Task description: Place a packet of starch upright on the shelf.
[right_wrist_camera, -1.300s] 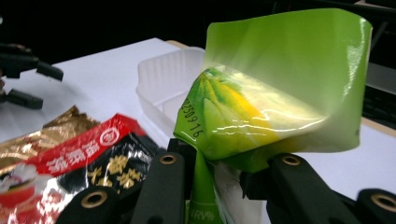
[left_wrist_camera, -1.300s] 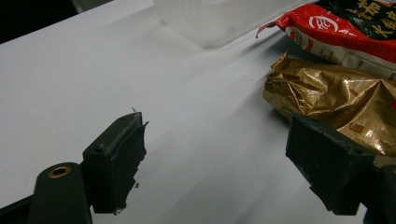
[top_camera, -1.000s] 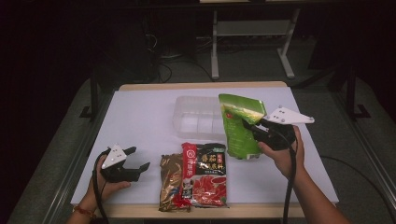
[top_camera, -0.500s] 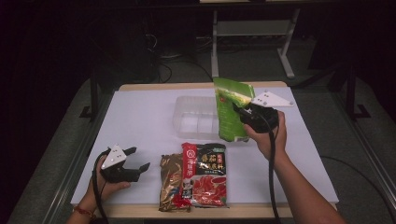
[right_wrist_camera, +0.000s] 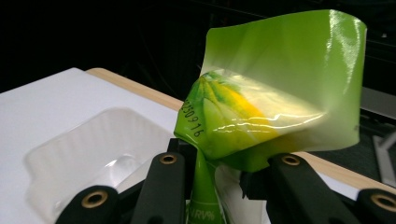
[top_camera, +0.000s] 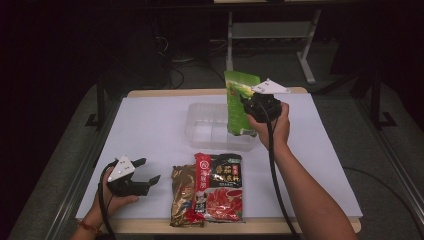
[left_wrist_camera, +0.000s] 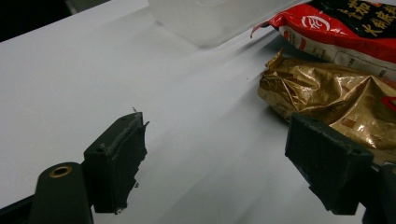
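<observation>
Right tool [top_camera: 248, 103] is clenching the green pouch [top_camera: 237, 102], pinching a flat fold of film near one end; in the right gripper view the jaws are meeting on the thin green film [right_wrist_camera: 201, 186] with the body of the pouch bulging above them. Pouch is hanging upright over the right end of the clear plastic tray [top_camera: 202, 131], off the counter [top_camera: 150, 125]. Judging it light and soft: film is creasing and curling at the free edge, so it is likely flopping and swinging under any quick move. Glossy surface looks slippery; a sealed edge is probably giving the surest hold. Colour is bright lime green with a yellow, leafy print and a printed date code. Left tool [top_camera: 142, 176] is sitting released, jaws wide apart and empty, resting by the gold packet [top_camera: 183, 192] and red packet [top_camera: 222, 187].
</observation>
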Demonstrator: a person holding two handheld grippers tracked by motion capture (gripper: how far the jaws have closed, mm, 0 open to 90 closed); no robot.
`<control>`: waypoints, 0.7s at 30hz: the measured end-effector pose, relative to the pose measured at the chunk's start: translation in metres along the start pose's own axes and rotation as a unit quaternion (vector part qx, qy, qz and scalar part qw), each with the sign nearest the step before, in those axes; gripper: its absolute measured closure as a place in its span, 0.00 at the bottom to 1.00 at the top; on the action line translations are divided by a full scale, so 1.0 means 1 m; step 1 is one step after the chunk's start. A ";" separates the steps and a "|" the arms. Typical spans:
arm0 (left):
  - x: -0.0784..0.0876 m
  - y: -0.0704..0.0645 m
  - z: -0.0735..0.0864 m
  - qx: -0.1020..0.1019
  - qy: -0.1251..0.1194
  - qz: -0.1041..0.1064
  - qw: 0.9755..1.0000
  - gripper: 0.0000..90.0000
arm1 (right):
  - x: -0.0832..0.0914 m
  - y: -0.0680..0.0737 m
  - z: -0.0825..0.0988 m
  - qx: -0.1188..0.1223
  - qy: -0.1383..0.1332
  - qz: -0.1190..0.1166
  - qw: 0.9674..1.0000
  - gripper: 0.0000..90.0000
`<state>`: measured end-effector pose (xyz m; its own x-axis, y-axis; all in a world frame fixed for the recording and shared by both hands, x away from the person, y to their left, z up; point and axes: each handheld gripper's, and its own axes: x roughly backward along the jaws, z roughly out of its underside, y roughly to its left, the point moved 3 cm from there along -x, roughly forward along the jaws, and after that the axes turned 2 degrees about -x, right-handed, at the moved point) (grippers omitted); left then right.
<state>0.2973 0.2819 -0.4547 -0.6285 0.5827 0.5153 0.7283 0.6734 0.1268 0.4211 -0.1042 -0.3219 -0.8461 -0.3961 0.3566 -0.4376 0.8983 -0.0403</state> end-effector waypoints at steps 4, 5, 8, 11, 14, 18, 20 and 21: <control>0.001 0.000 0.000 0.003 -0.002 -0.001 1.000 0.22 | -0.008 -0.002 -0.003 -0.003 0.002 0.015 1.000 0.81; 0.001 -0.001 0.000 0.002 -0.002 -0.001 1.000 0.22 | -0.009 -0.003 -0.004 -0.002 0.003 0.017 1.000 0.81; 0.000 -0.001 0.000 0.001 -0.001 0.001 1.000 0.22 | -0.014 -0.005 -0.005 -0.001 0.006 0.028 1.000 0.81; 0.000 -0.002 0.000 0.001 -0.001 0.002 1.000 0.22 | -0.019 -0.006 -0.006 0.008 0.007 0.047 0.999 0.81; 0.000 -0.001 0.000 0.002 -0.001 0.004 1.000 0.22 | -0.027 -0.008 -0.005 0.015 0.011 0.059 0.998 0.81; 0.000 -0.001 0.000 0.003 -0.001 0.003 1.000 0.23 | -0.035 -0.009 -0.005 0.014 0.015 0.065 0.998 0.81; 0.000 -0.002 0.000 0.003 -0.007 0.010 1.000 0.23 | -0.040 -0.009 -0.006 0.011 0.017 0.066 0.998 0.81; 0.000 -0.002 0.000 0.003 -0.006 0.009 1.000 0.23 | -0.042 -0.008 -0.006 0.012 0.020 0.067 0.997 0.81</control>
<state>0.2962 0.2804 -0.4548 -0.6191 0.5996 0.5071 0.7375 0.6657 0.1133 0.4622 -0.0936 -0.3310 -0.8851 -0.2637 0.3834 -0.3283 0.9378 -0.1128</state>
